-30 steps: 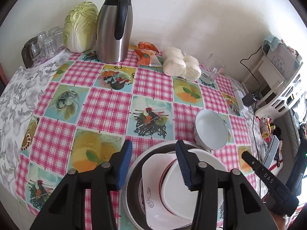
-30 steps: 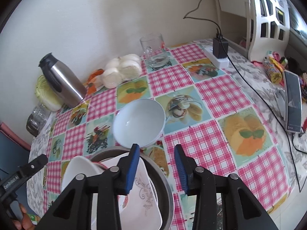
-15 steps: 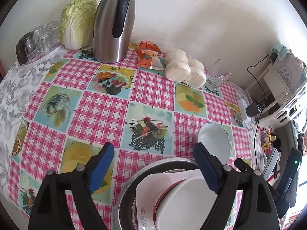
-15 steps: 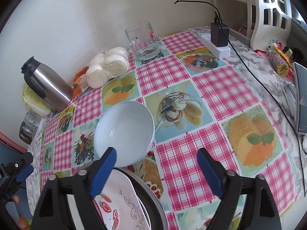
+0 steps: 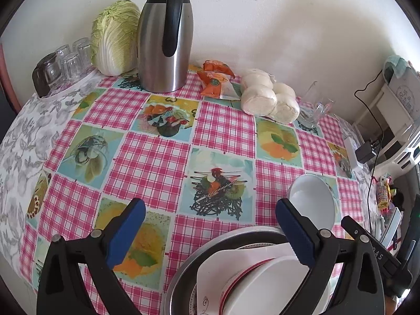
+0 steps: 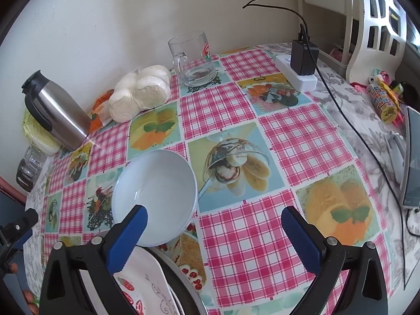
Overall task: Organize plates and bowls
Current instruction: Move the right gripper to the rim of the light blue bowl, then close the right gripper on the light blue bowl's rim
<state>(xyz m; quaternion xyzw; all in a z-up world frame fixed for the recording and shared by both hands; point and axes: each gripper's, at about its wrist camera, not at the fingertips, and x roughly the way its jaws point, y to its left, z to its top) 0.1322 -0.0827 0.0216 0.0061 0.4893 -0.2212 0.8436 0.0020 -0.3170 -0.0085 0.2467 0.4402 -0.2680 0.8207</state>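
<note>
- Plates and bowls sit at the near edge of the counter (image 5: 157, 157), which wears a pink checked cloth with food pictures.
- A round metal basin (image 5: 210, 246) holds a stack of dishes: a square white plate (image 5: 228, 265) with a scroll pattern and a red-rimmed white dish (image 5: 265, 281) leaning on it. In the right wrist view the square plate (image 6: 149, 288) shows strawberry prints.
- A white bowl (image 6: 155, 197) stands on the cloth just beyond the basin, tilted toward the right wrist camera, empty.
- A steel thermos jug (image 5: 164, 34) with a black handle stands upright against the back wall.
- A head of napa cabbage (image 5: 115, 36) stands just left of the jug.
- A bag of white steamed buns (image 5: 270, 99) lies near the wall, with an orange snack packet (image 5: 215, 81) between it and the jug.
- A glass mug (image 6: 193, 57) stands right of the buns.
- Upturned drinking glasses (image 5: 65, 60) cluster at the far left corner.
- A white power strip (image 6: 296, 74) with a black charger plugged in lies at the far right.
- The left hand-held gripper (image 5: 210, 228) hangs above the basin's near rim, jaws opening wide, gripping nothing.
- The right hand-held gripper (image 6: 214, 232) hangs over the cloth beside the white bowl, jaws opening wide, its left pad in front of the bowl's rim, holding nothing.
</note>
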